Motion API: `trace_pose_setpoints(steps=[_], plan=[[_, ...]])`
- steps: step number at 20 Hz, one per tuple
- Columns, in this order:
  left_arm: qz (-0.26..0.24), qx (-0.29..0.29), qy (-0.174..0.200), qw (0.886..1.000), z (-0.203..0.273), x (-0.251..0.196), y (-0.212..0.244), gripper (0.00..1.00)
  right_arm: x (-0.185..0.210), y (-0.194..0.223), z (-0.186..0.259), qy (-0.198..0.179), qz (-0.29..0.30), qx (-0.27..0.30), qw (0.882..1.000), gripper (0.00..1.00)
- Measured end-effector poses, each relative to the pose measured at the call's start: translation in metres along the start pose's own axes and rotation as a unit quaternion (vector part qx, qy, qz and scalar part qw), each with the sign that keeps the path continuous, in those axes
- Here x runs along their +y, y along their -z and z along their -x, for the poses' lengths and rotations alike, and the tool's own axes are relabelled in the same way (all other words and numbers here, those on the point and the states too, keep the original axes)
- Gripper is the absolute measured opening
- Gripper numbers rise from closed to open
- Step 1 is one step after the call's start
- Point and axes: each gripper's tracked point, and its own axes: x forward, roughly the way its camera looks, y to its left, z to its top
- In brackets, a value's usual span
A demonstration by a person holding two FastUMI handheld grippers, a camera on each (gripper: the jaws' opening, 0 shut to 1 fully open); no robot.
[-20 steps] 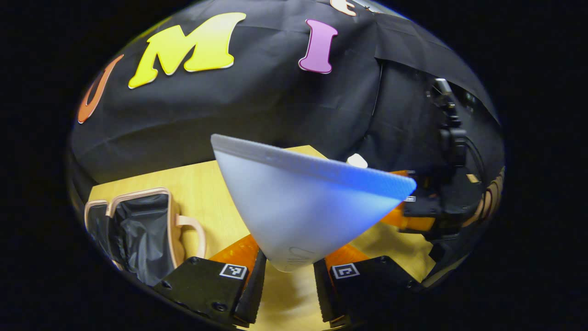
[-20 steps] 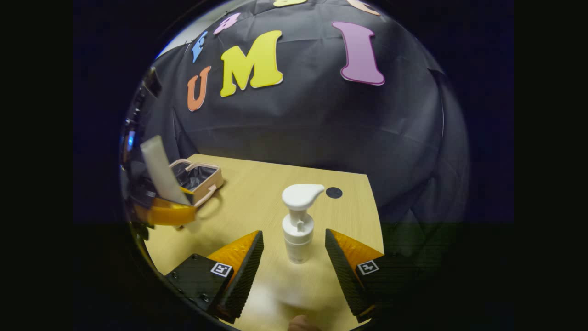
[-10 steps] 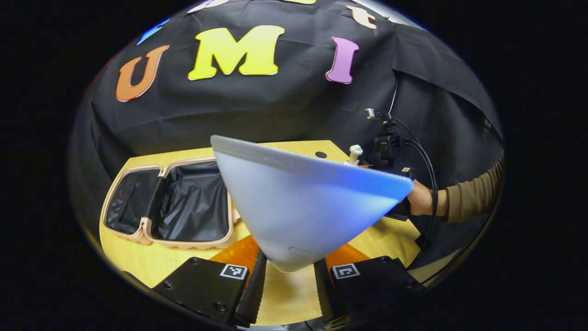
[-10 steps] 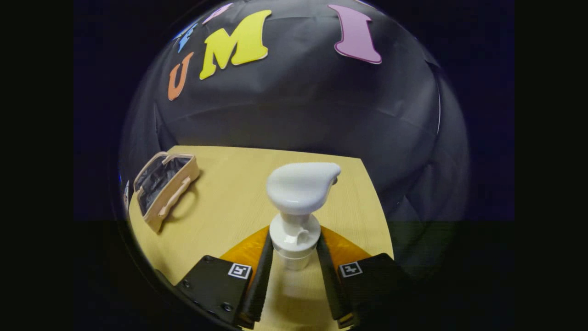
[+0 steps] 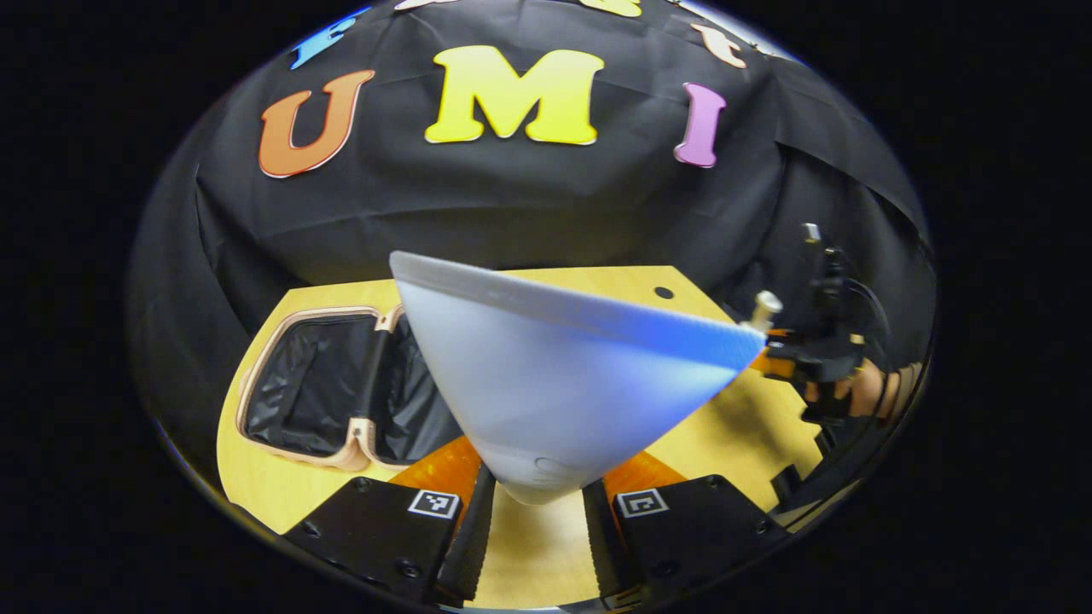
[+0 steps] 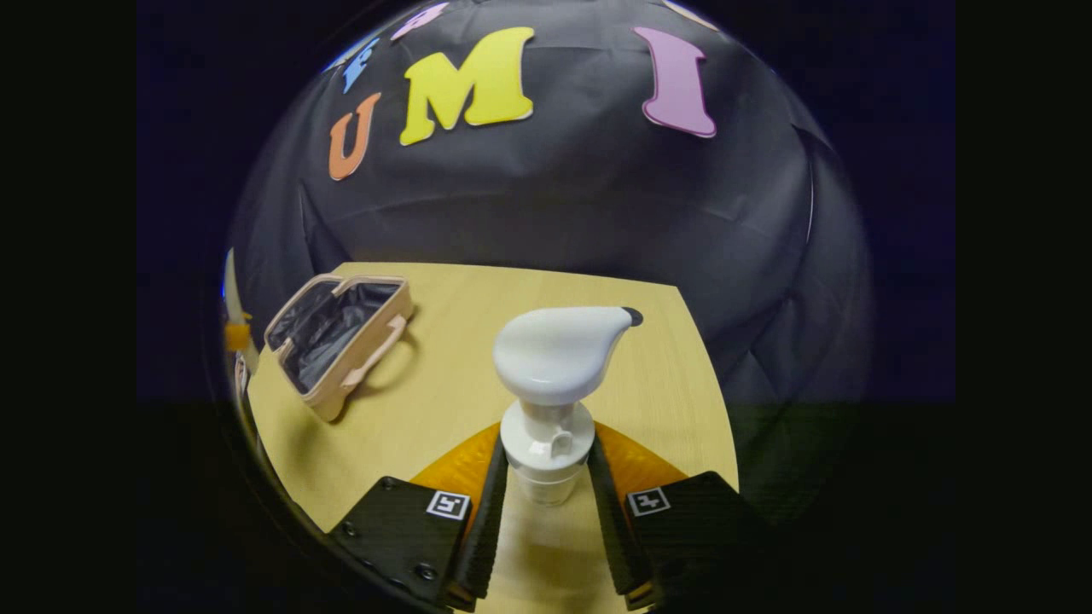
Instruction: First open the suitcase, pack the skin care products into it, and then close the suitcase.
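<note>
1. The suitcase point(image 6: 339, 341) lies open near the table's point(image 6: 461, 358) left edge, with bare table between it and the pump bottle point(image 6: 546, 401).
2. Since half a second ago, the suitcase sits nearer the left gripper point(image 5: 531, 520).
3. Its fingers clamp the tube point(image 5: 554, 384); the right gripper point(image 6: 546, 512) clamps the pump bottle's neck, upright.

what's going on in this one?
A person is packing skin care products with two handheld grippers. The left gripper is shut on a pale squeeze tube, crimped end up. The right gripper is shut on a white pump bottle, just below the pump head. The beige suitcase lies open on the wooden table, its black lining bare where it shows. Nothing looks packed yet.
</note>
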Motion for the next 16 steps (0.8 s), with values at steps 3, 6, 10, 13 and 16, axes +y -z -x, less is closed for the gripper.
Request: trace_pose_setpoints(steps=[3,6,10,13,16], plan=[[0.006,0.031,-0.021,0.999,-0.039,0.048,0.01,0.53,0.022,0.001,0.03,0.008,0.019,-0.004,1.0,0.5],[0.028,0.056,-0.033,0.997,-0.071,0.078,0.022,0.53,0.036,0.002,0.061,0.014,-0.026,0.006,1.0,0.5],[0.043,0.1,-0.02,0.994,-0.107,0.088,0.041,0.53,0.049,0.001,0.1,0.027,-0.091,0.002,0.996,0.5],[0.033,0.164,-0.017,0.986,-0.121,0.091,0.062,0.53,0.043,0.007,0.117,0.044,-0.072,-0.008,0.996,0.5],[0.023,0.214,-0.026,0.976,-0.125,0.094,0.076,0.53,0.033,0.017,0.13,0.068,-0.059,-0.005,0.996,0.5]])
